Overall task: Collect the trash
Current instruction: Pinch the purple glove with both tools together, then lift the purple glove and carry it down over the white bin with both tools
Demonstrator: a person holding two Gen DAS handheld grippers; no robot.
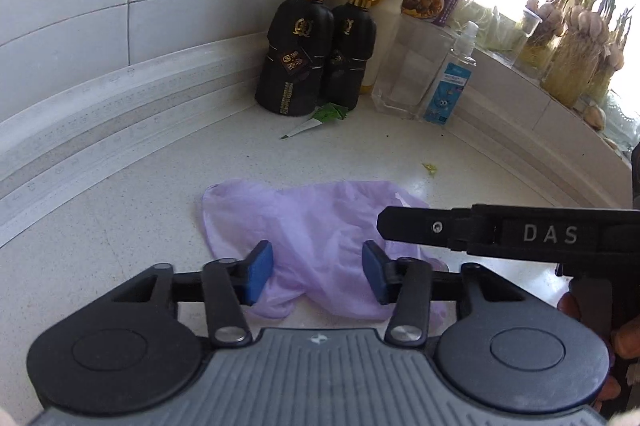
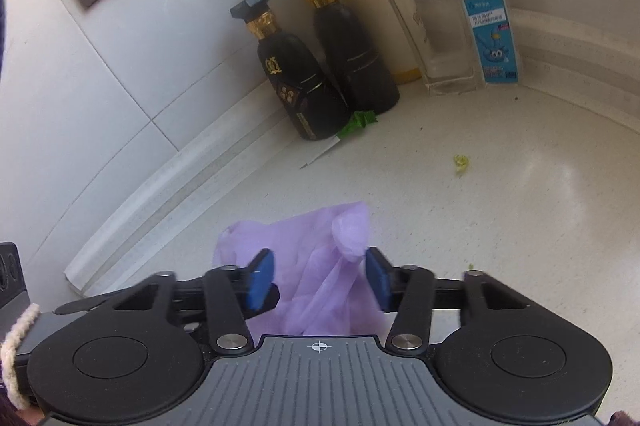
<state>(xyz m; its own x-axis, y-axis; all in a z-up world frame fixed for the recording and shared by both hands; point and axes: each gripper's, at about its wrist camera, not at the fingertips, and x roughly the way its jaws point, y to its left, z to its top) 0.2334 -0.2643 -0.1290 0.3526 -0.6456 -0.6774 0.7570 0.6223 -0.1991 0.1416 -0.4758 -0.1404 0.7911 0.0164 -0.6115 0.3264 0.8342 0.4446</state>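
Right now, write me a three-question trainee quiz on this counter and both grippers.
1. True or false: the purple plastic bag lies crumpled on the white counter.
2. Multiple choice: the green leaf scrap lies beside A) the two black bottles, B) the wall sockets, C) the spray bottle.
3. Fill in: the right gripper has its jaws ____ around a fold of the bag.

Key: 1 true. 2 A. 3 open. The left gripper is likewise open, with the bag between its fingers.
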